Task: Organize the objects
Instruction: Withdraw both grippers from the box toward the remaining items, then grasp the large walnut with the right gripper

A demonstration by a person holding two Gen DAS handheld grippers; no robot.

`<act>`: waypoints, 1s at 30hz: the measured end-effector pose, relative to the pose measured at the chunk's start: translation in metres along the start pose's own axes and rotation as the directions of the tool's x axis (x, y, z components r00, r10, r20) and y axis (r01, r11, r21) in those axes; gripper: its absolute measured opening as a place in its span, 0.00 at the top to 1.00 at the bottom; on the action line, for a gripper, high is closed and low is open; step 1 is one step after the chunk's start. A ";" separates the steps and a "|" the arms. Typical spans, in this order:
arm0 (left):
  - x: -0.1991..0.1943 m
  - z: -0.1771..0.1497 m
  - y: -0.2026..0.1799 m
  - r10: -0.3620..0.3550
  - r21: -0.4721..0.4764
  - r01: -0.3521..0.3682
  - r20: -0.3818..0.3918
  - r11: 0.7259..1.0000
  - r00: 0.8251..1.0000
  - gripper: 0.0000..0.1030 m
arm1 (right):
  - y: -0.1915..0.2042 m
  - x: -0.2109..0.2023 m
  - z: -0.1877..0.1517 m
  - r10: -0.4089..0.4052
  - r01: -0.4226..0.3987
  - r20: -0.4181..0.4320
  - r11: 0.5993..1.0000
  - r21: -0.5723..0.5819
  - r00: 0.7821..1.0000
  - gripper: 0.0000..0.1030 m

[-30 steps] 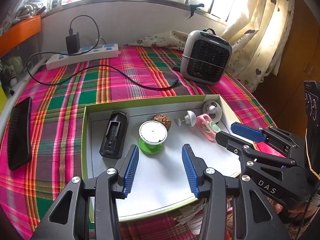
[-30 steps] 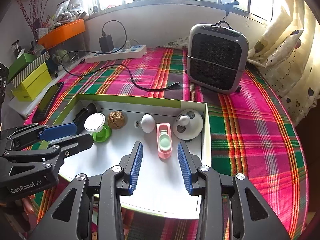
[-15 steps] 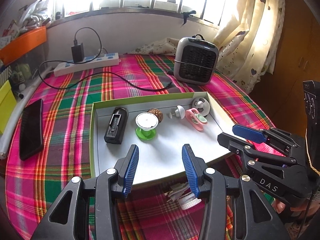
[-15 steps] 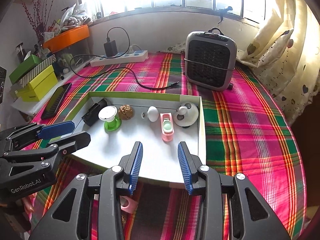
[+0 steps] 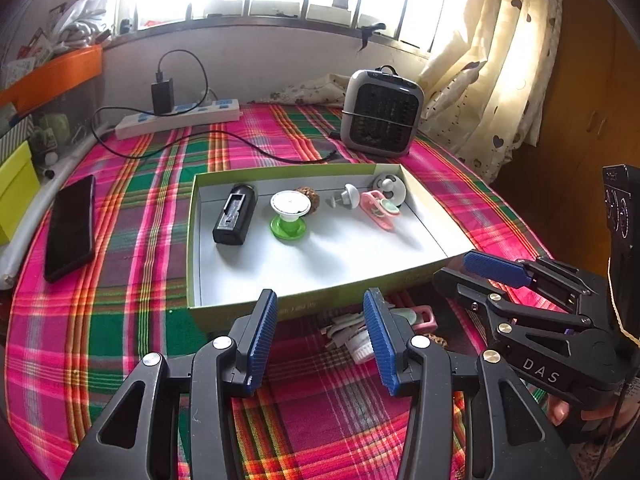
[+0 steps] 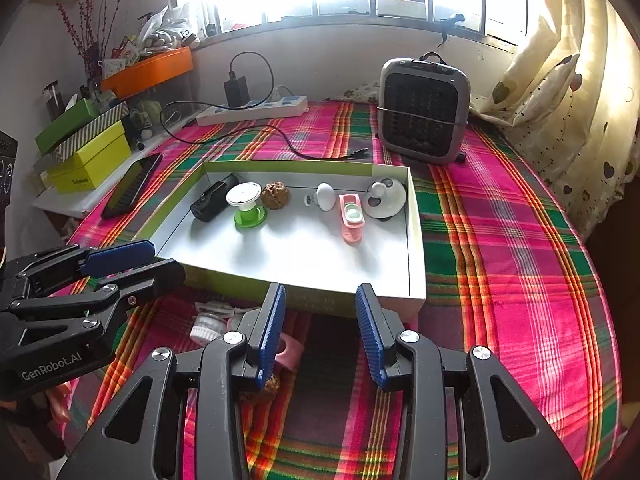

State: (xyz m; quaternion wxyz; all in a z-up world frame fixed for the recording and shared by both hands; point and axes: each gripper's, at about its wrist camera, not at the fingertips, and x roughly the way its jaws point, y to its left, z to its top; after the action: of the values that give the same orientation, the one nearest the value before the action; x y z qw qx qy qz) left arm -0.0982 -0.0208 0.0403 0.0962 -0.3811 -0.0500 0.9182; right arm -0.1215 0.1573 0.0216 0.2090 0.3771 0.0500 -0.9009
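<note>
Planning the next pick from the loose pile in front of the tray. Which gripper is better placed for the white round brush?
Left, probably. The white round brush lies just ahead of the open left gripper, while it sits left of the right gripper.

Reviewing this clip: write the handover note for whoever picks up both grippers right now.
Left hand-held gripper: open, empty, held over the cloth in front of the box.
Right hand-held gripper: open, empty, beside it.
Green-rimmed box: six things lined up along its far wall: black battery holder, green-and-white spool, walnut, white knob, pink case, round white fan.
Left to do: a small pile on the tablecloth just in front of the box, including a white brush-like piece, a pink piece and another walnut.
</note>
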 end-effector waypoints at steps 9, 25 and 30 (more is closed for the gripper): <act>-0.002 -0.023 0.013 -0.014 -0.036 0.013 -0.028 0.999 1.000 0.58 | 0.009 -0.009 -0.019 0.026 -0.026 -0.003 1.000 0.002 1.000 0.46; -0.004 -0.034 0.021 -0.039 -0.055 0.037 -0.033 0.998 0.999 0.58 | 0.023 0.006 -0.036 0.030 -0.028 -0.072 0.999 0.023 0.997 0.46; -0.002 -0.033 0.021 -0.046 -0.056 0.043 -0.042 0.997 0.998 0.58 | 0.025 0.013 -0.038 0.012 -0.011 -0.090 1.000 0.021 0.996 0.46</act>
State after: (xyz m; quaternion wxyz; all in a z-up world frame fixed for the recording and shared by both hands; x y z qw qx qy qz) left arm -0.0758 -0.0414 0.0149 0.1070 -0.4020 -0.0818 0.9057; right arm -0.0943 0.1393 -0.0128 0.2078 0.4197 0.0478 -0.8823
